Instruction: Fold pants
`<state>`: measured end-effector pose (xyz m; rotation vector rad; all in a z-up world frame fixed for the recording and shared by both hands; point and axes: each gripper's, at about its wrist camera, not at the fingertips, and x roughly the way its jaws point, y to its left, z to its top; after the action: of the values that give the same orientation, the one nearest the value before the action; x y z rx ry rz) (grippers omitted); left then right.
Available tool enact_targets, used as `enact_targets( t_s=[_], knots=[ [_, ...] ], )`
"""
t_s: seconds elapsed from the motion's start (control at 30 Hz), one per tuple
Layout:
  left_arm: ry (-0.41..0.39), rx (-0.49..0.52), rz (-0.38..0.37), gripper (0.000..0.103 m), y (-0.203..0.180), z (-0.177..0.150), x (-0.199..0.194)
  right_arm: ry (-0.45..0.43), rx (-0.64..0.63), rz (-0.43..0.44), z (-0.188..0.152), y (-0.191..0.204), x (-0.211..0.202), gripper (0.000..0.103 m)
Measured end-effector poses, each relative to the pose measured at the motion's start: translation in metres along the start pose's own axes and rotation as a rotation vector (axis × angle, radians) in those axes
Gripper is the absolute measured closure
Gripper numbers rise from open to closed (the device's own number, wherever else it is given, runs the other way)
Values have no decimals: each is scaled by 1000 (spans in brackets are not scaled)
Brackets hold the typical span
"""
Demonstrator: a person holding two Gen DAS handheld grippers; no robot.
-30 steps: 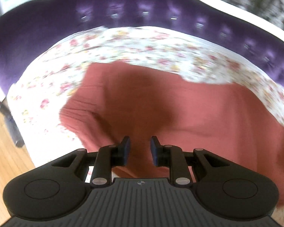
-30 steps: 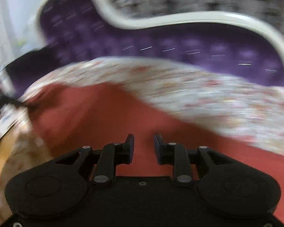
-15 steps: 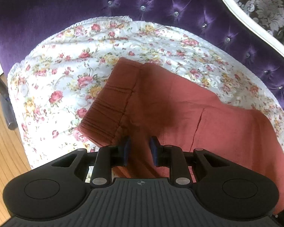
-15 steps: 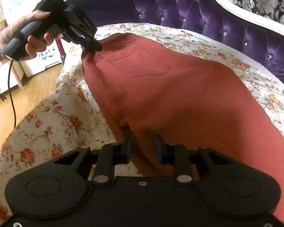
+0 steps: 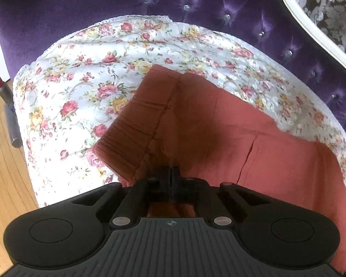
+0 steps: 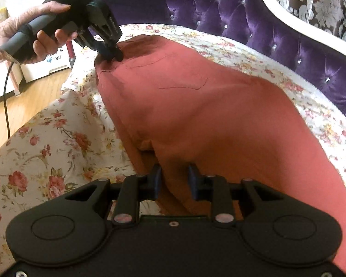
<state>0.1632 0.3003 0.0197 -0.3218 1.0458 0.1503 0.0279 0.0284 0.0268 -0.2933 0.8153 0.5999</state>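
pants (image 6: 196, 106) lie flat, rust-red, left tool (image 5: 171, 175) pinching waistband, right tool (image 6: 174, 177) spread.

My left wrist camera rides low behind my left gripper (image 5: 171, 173), peering forward and down, close over the waistband end of the pants (image 5: 219, 127), the purple sofa (image 5: 219, 4) behind. My right wrist camera sits behind my right gripper (image 6: 174, 177), facing along the same pants (image 6: 207, 115) toward that waistband, catching my left gripper (image 6: 114, 54) far off. Both views share pants, floral cover (image 5: 80, 80) and sofa back.
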Motion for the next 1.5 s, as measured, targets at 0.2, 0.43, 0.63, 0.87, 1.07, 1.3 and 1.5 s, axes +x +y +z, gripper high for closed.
enact_targets(
  t_s=[0.2, 0.43, 0.63, 0.87, 1.07, 1.3, 1.5],
  knots=[
    [-68, 45, 13, 102, 0, 0, -19, -44, -16, -19, 5, 3, -23, 95],
    [-17, 66, 25, 101, 8, -11, -3, 45, -121, -17, -8, 25, 0, 93],
    [-92, 161, 115, 98, -1, -13, -38, 41, -66, 31, -3, 15, -9, 79],
    [-147, 248, 99, 97, -28, 4, -48, -40, 122, 143, 16, -33, -40, 73],
    [-94, 320, 11, 97, -76, 20, -7, -107, 265, 61, 46, -90, -22, 72],
    [-28, 430, 24, 96, -90, 9, 39, -108, 399, 27, 79, -158, 40, 71],
    [-46, 387, -27, 95, -72, 6, 40, -90, 437, 98, 94, -186, 78, 62]
  ],
)
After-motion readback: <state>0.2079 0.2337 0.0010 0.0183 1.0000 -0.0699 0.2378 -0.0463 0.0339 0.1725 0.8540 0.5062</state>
